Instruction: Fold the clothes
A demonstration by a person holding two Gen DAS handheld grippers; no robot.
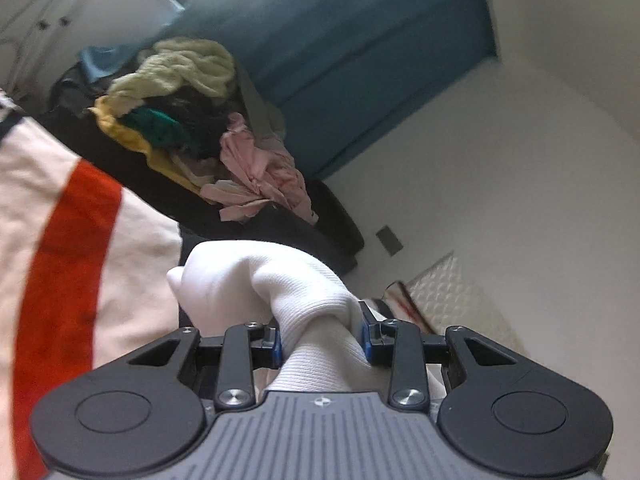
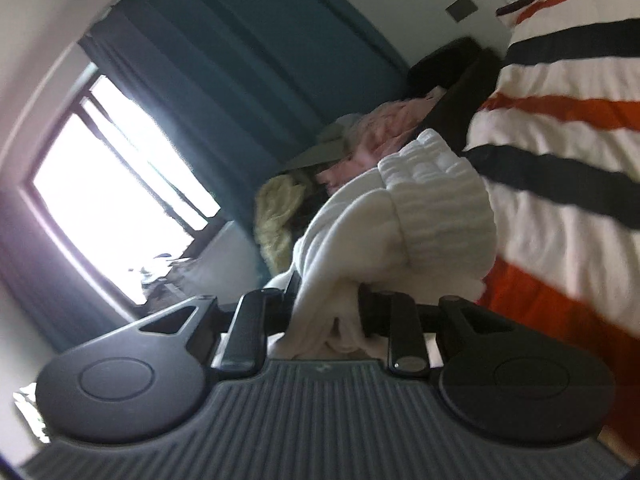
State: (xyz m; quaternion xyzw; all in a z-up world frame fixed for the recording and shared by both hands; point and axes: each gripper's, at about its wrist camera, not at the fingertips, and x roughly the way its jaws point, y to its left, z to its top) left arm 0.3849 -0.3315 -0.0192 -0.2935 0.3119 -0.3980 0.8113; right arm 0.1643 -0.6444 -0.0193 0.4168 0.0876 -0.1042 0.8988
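Here both tongs are clenched on one white garment (image 1: pixel 256 280): the left gripper (image 1: pixel 322 340) pinches a ribbed part, the right gripper (image 2: pixel 326 312) a bunched edge. It hangs above the striped bed cover (image 2: pixel 560 128). To fold well, I think both should pull apart evenly and keep the cloth flat.

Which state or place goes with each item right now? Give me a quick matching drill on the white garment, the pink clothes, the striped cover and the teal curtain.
Column one:
1. white ribbed knit garment
2. crumpled pink clothes
3. white cover with red and black stripes
4. teal fabric curtain

Column two:
A. hangs beside the bright window
B. clamped in the jaws of both the left gripper and the right gripper
C. spread flat beside the held garment
D. heaped in the unsorted pile

Pairs: 1-B, 2-D, 3-C, 4-A
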